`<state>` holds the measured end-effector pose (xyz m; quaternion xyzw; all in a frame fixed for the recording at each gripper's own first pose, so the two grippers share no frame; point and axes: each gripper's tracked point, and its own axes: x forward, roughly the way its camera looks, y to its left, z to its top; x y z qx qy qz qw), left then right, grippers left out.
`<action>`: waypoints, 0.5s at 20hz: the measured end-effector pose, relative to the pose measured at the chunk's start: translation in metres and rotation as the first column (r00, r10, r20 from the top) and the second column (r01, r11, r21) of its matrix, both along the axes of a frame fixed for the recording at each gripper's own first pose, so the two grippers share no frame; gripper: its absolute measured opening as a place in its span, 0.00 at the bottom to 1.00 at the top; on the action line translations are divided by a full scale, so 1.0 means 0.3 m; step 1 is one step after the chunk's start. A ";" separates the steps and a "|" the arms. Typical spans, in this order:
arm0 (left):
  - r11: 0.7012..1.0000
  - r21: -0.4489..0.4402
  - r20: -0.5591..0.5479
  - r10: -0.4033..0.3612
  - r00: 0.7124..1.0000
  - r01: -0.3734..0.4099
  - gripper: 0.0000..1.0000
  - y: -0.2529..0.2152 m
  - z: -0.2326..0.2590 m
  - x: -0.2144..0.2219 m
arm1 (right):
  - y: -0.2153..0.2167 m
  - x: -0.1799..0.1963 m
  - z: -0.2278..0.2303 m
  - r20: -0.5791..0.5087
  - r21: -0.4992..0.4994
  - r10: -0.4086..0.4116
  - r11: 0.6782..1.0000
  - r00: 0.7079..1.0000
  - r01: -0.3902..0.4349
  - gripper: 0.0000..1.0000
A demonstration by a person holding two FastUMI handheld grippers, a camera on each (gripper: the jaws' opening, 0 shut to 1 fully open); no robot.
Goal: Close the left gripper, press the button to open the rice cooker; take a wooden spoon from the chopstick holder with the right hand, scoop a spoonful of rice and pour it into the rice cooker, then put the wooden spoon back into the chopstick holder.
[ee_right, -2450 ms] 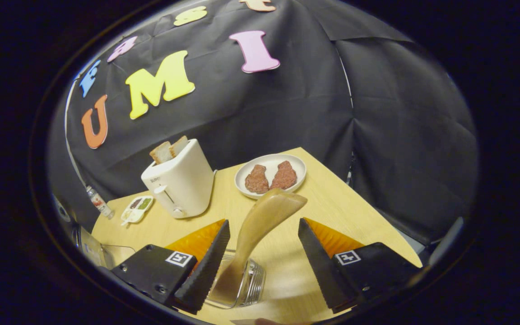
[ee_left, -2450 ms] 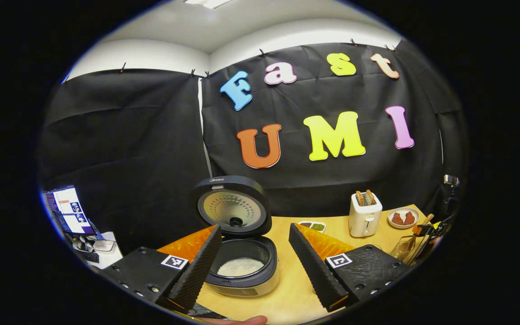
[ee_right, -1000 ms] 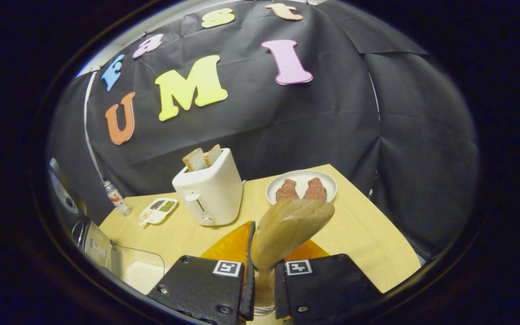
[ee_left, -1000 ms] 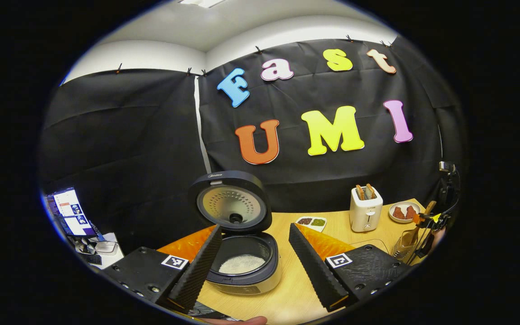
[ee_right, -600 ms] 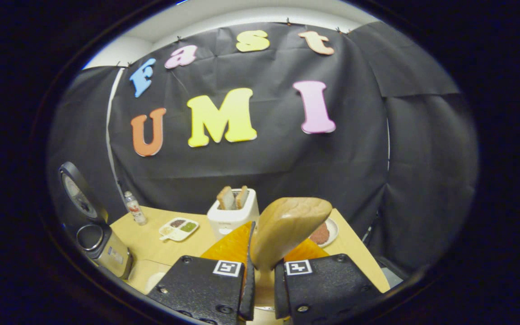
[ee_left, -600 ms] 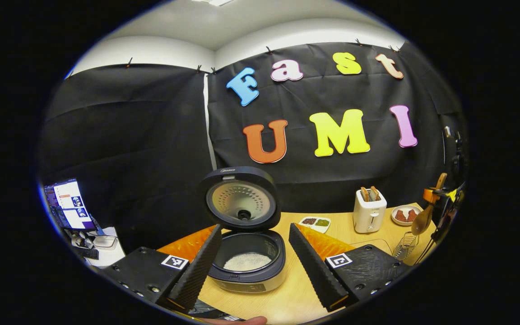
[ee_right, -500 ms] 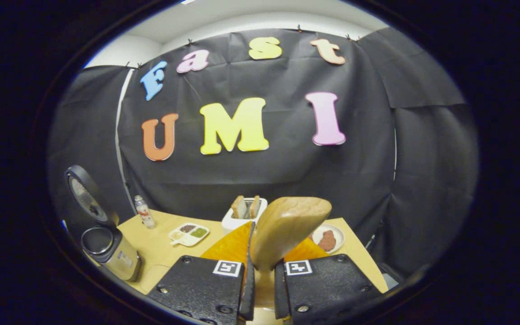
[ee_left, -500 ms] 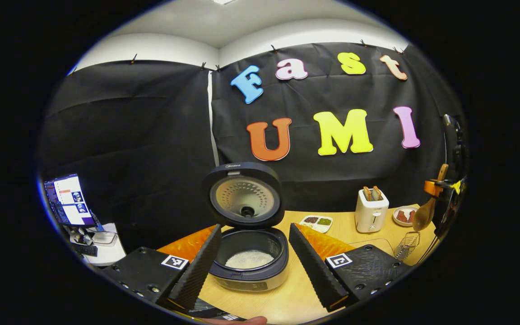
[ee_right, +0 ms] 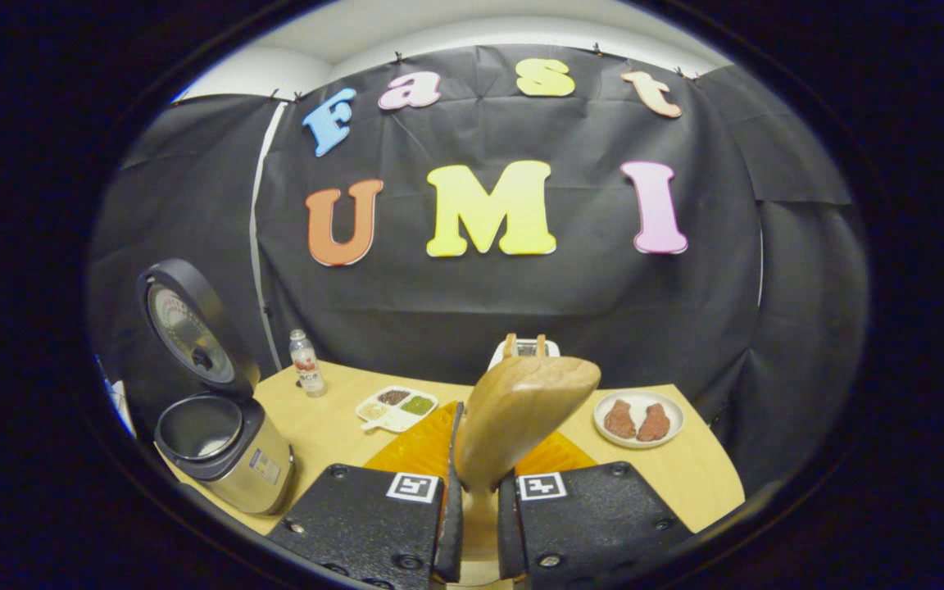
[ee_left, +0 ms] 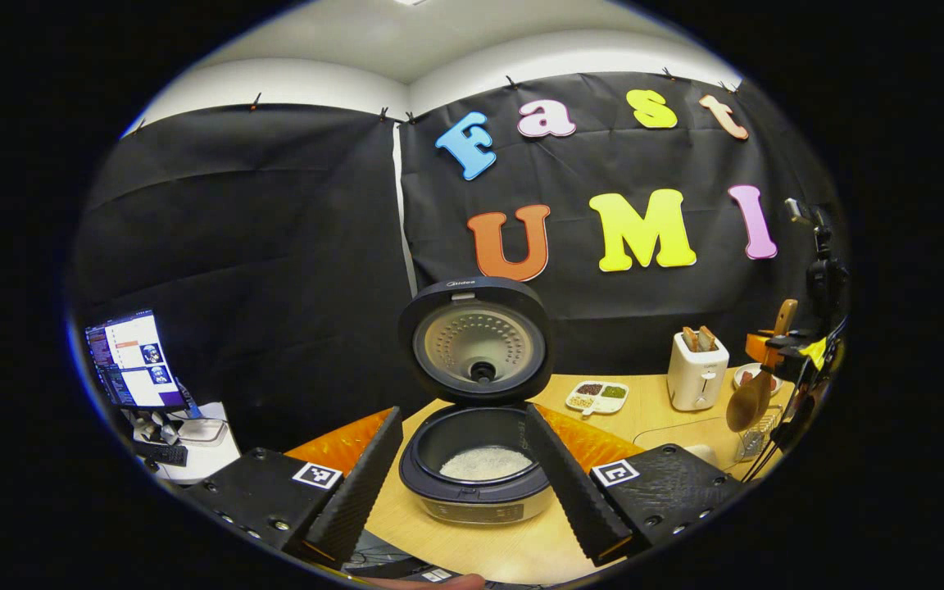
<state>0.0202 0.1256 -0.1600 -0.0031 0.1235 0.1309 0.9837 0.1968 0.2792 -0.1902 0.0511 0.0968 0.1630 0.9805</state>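
We hold wooden spoon (ee_right: 521,410) clamped in right claw (ee_right: 473,524), frame centre; left claw (ee_left: 462,483) gapes empty before open rice cooker (ee_left: 478,459). Risk: spoon twisting in grip during scoop, spilling rice. Toaster (ee_left: 696,373), condiment dish (ee_right: 396,407) crowd counter (ee_right: 333,434) midway.

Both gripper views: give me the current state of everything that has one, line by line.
rice cooker: lid up, rice inside
wooden spoon: clamped, lifted, bowl up
right gripper: shut on the spoon handle
left gripper: open, holding nothing
toaster: two bread slices standing in its slots
chopstick holder: no spoon in it
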 end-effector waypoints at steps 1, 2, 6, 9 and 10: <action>1.000 -0.007 -0.001 0.001 1.000 -0.001 0.95 0.002 -0.007 -0.003 | 0.020 0.005 -0.048 -0.014 -0.005 0.001 1.000 1.000 -0.001 0.22; 1.000 -0.008 -0.005 0.007 1.000 -0.007 0.96 0.011 -0.016 -0.006 | 0.042 0.001 -0.096 -0.031 -0.018 0.000 1.000 1.000 0.000 0.22; 1.000 -0.001 -0.029 0.011 1.000 -0.011 0.95 0.027 -0.052 -0.017 | 0.120 0.006 -0.253 -0.076 -0.049 0.009 0.999 0.997 -0.013 0.22; 1.000 0.013 -0.038 0.007 0.999 -0.007 0.96 0.031 -0.070 -0.025 | 0.131 0.009 -0.317 -0.046 -0.121 -0.007 0.993 0.999 0.001 0.22; 1.000 0.011 -0.038 0.007 0.999 -0.006 0.96 0.030 -0.075 -0.024 | 0.132 0.008 -0.330 -0.031 -0.148 -0.008 0.989 0.999 0.003 0.22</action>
